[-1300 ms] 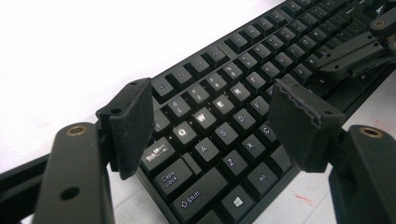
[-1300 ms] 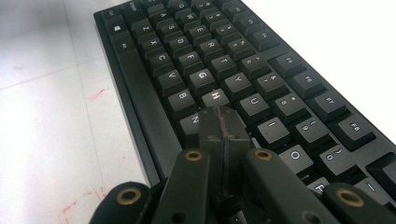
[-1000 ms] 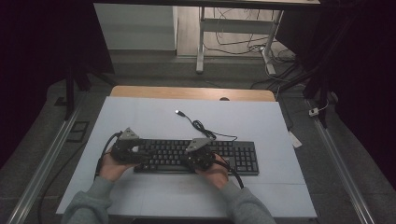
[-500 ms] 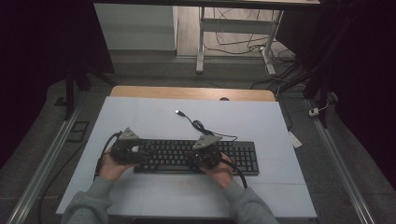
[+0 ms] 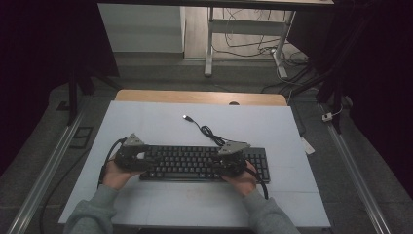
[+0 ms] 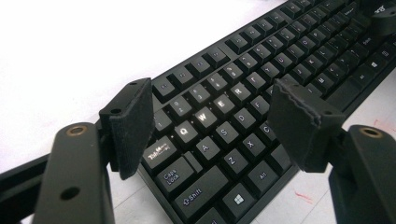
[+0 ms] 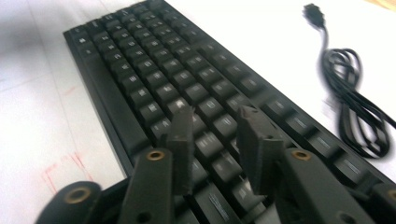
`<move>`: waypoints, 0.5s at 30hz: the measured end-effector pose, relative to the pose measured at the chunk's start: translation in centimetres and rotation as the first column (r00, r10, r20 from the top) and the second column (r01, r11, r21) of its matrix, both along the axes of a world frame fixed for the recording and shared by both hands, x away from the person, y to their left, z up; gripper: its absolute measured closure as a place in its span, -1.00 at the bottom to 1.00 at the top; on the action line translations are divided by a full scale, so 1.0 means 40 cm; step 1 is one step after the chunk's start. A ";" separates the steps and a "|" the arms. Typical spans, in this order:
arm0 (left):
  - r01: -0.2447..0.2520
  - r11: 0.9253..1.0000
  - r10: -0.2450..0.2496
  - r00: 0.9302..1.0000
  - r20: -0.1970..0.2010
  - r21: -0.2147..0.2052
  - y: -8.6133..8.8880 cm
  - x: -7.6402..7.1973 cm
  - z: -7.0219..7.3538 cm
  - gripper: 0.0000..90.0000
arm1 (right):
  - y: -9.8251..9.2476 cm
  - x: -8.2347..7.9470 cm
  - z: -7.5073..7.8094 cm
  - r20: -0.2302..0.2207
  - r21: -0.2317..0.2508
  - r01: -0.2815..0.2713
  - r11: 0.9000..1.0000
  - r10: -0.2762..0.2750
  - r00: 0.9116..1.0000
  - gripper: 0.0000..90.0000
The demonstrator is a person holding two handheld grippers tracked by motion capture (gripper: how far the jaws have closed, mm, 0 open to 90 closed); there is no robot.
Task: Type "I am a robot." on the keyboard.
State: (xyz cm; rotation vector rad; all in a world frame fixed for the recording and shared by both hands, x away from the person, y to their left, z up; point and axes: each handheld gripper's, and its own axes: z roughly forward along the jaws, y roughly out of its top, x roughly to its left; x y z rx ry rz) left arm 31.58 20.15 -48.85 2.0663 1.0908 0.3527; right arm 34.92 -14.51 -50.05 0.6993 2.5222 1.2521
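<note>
The flat black plastic keyboard (image 5: 204,163) lies square on the pale table (image 5: 160,122) near the person's edge, ungripped, so the handling seems barely started. The left gripper (image 6: 212,119) hovers low over its left end, jaws wide apart and empty. The right gripper (image 7: 217,140) hovers over the right-hand keys, its jaws having just been opening, nothing between them.

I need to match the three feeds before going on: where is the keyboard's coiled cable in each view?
High view: the coiled cable lies on the white table just behind the keyboard, right of its middle, its plug end toward the far edge.
Left gripper view: not in it.
Right gripper view: the cable is at the right edge, beyond the keyboard.
Shared landmark: the black keyboard.
</note>
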 end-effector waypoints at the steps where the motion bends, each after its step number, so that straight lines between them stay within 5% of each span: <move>1: 0.000 1.000 0.000 1.000 0.000 0.000 0.000 0.000 0.000 -0.30 | -0.010 -0.002 0.000 0.005 0.006 0.007 1.000 -0.007 1.000 0.40; 15: 0.001 1.000 -0.001 1.000 -0.001 0.000 0.003 0.000 0.000 -0.31 | -0.155 -0.036 0.010 0.042 0.015 0.082 0.996 -0.083 0.996 0.10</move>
